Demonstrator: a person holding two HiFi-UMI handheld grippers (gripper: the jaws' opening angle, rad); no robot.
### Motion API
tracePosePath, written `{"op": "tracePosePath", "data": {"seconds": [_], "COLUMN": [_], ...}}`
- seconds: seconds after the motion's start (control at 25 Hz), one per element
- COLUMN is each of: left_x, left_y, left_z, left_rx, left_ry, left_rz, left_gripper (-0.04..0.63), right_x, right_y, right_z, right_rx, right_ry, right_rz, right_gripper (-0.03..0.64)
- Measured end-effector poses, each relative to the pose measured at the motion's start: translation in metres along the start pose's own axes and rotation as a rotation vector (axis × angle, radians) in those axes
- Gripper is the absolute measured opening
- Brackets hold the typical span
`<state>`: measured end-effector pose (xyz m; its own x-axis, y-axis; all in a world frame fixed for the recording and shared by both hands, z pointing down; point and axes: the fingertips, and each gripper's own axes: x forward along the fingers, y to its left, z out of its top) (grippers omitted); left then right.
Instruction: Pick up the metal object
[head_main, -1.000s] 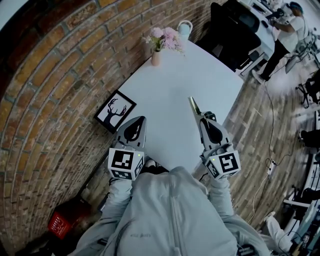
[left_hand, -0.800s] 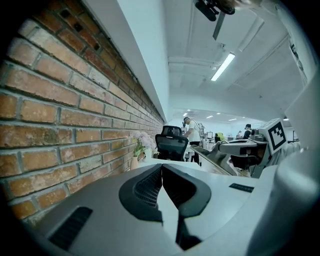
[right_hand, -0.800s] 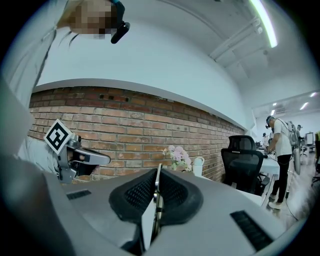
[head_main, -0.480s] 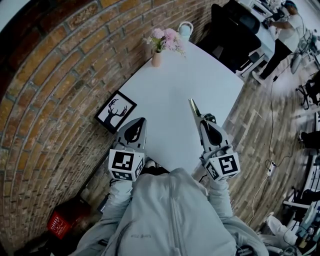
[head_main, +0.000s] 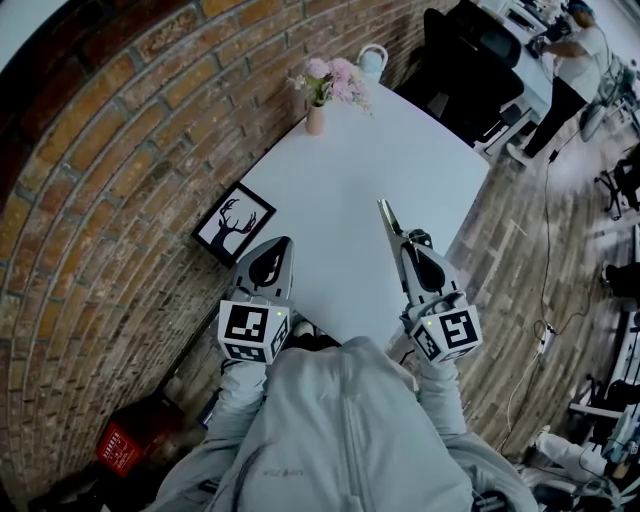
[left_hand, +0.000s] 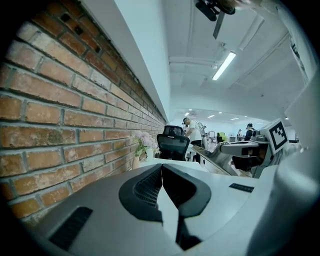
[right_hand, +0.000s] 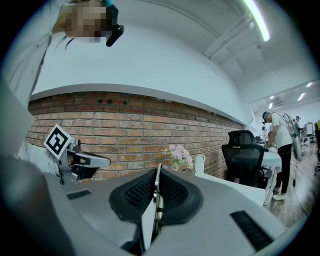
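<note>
We are standing over a white desk (head_main: 340, 190) that is running along a brick wall (head_main: 110, 170). A framed deer picture (head_main: 231, 223) is showing beside the desk's left edge, and a vase of pink flowers (head_main: 318, 95) is sitting at the far end. We are holding both claws over the near end of the desk, well apart from each other. The left claw (left_hand: 161, 170) is closed, its dark pads meeting at the tips with nothing between them, so it is doing no work here. The right claw (head_main: 411, 240) is clamping the metal object (head_main: 388, 215), a thin, flat, brass-coloured piece caught edge-on between the pads. Its long pointed end is sticking forward past the tips and out over the desk. We are judging it to be already lifted, since the right gripper view is looking level at the wall rather than down at the desk. We are expecting it to handle as light and stiff but slick. Being so narrow, it could swivel or slide in the pads if we swing it quickly. We are thinking the best hold is across its flat faces, close to the wider part and away from the point, which is roughly where the pads are pressing now.
</note>
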<state>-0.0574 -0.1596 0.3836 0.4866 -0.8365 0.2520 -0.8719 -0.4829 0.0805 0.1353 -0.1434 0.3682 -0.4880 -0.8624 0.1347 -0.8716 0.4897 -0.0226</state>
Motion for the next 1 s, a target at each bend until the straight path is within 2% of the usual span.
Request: {"op": "tracePosePath", "data": {"seconds": [1.0], "left_x": [-0.0006], "left_y": [0.0043], "left_z": [-0.0013], "left_rx": [-0.008], "left_ry": [0.004], "left_rz": [0.009], "left_gripper": [0.028], "right_x": [0.0012], "right_y": [0.0023], "right_z": [-0.0024], "right_rx": [0.001], "right_ry": [0.011], "right_rz": [0.011], "right_gripper": [0.029]}}
